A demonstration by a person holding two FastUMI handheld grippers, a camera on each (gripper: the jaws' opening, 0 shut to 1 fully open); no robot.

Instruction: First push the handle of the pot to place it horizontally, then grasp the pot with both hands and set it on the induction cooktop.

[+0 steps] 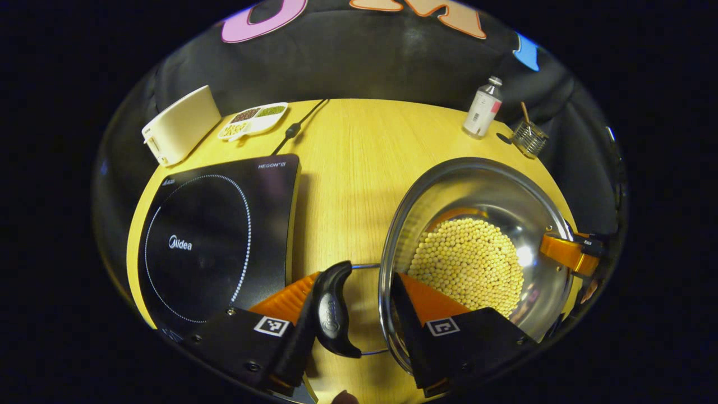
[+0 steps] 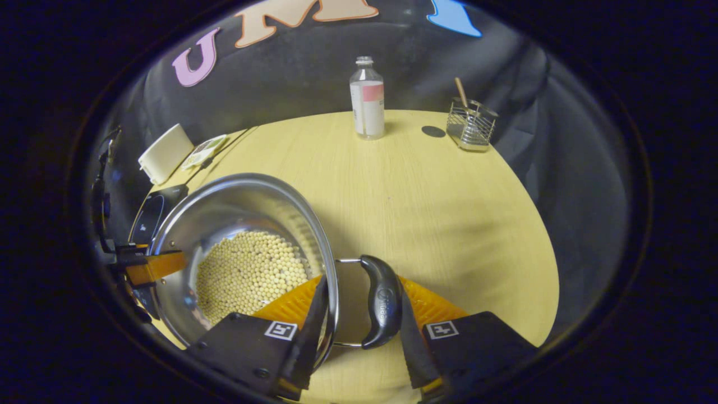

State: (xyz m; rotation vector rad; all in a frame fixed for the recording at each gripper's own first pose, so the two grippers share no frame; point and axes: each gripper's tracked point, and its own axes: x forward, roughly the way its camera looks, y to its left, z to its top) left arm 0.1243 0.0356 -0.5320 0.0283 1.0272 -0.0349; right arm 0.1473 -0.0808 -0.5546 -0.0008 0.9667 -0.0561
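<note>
In the left gripper view, the left hand-held gripper stands spread wide around the pot's near side: one finger lies outside the black left handle, the other reaches over the rim above the soybeans. The fingers do not yet press on anything. The pot sits on the tabletop at about 3 o'clock from the induction cooktop, just beside it.

In the right gripper view, the right hand-held gripper is likewise spread, straddling the pot's rim and the black right handle, with the outer finger touching the handle but no firm clamp. The left gripper's orange finger shows at 9 o'clock across the pot.

I judge the handles already lie level, so the two-handed grasp is in hand. Next, both grippers need to close firmly, lift together and level, then carry the pot sideways onto the cooktop without spilling beans.
</note>
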